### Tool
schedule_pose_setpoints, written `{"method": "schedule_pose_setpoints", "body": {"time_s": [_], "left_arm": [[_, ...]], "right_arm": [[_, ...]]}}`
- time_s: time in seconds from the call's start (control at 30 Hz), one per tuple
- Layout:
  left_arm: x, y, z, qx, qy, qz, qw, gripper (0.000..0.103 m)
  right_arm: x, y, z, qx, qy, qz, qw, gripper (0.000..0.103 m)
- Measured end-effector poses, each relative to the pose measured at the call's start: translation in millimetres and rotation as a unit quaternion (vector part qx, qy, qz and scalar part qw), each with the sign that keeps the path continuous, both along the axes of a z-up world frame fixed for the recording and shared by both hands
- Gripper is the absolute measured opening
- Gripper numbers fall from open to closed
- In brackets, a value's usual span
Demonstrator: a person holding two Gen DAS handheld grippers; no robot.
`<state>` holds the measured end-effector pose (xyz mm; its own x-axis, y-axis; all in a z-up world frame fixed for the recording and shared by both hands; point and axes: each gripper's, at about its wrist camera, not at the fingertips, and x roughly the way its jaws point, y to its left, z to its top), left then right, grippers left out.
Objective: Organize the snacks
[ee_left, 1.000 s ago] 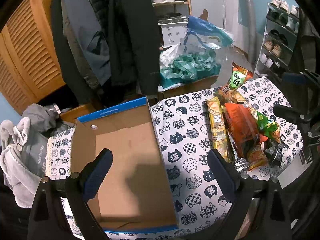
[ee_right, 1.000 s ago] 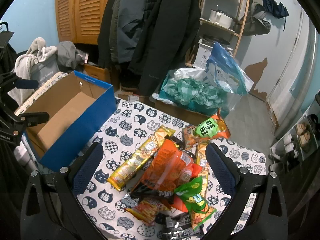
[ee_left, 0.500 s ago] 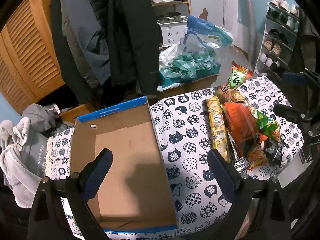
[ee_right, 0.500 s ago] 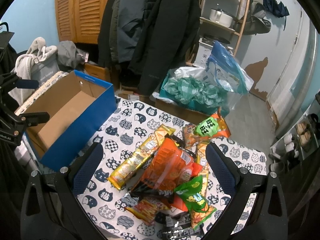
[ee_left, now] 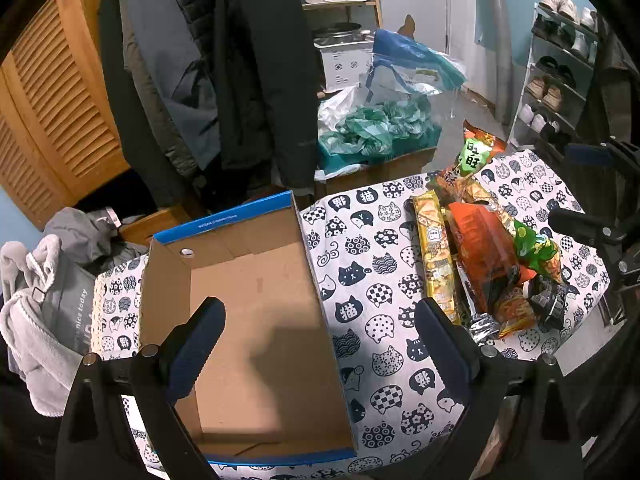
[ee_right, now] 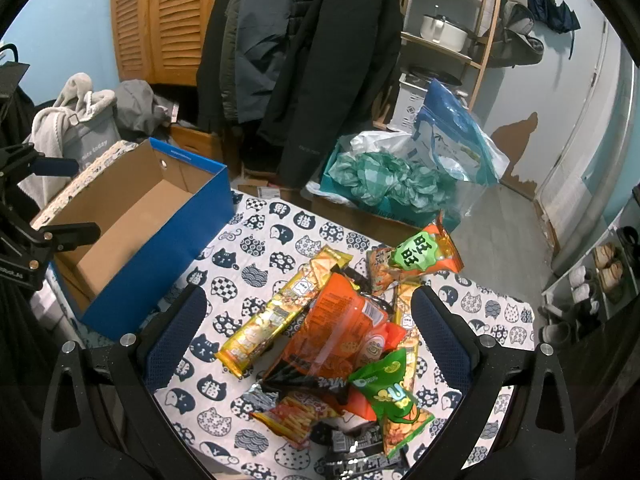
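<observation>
An empty cardboard box (ee_left: 256,308) with blue outer walls (ee_right: 160,252) stands on the cat-print tablecloth (ee_left: 360,280). My left gripper (ee_left: 320,324) hovers open above the box's right wall, holding nothing. A pile of snack packets lies to the right: a long yellow packet (ee_right: 280,312), a big orange bag (ee_right: 340,332), a green bag (ee_right: 392,396), an orange packet with a green label (ee_right: 420,254) and a small red-orange packet (ee_right: 296,416). My right gripper (ee_right: 308,328) hangs open over this pile, empty. The same pile (ee_left: 480,248) shows in the left wrist view.
Coats (ee_right: 304,52) hang behind the table. A box with green and blue bags (ee_right: 400,176) sits on the floor beyond the far edge. A grey bag with a towel (ee_left: 36,308) is left of the table, a shoe rack (ee_left: 560,72) to the right.
</observation>
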<state>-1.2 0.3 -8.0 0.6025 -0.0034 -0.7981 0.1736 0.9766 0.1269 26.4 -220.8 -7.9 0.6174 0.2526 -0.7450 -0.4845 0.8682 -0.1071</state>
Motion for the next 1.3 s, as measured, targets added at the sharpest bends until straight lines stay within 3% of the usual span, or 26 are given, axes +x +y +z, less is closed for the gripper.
{"method": "schedule_pose_setpoints", "body": {"time_s": [1.3], "left_arm": [[-8.3, 1.0, -13.0, 0.006, 0.007, 0.0, 1.0, 0.097]], "right_arm": [[1.0, -4.3, -5.4, -0.006, 0.011, -0.009, 1.0, 0.1]]}}
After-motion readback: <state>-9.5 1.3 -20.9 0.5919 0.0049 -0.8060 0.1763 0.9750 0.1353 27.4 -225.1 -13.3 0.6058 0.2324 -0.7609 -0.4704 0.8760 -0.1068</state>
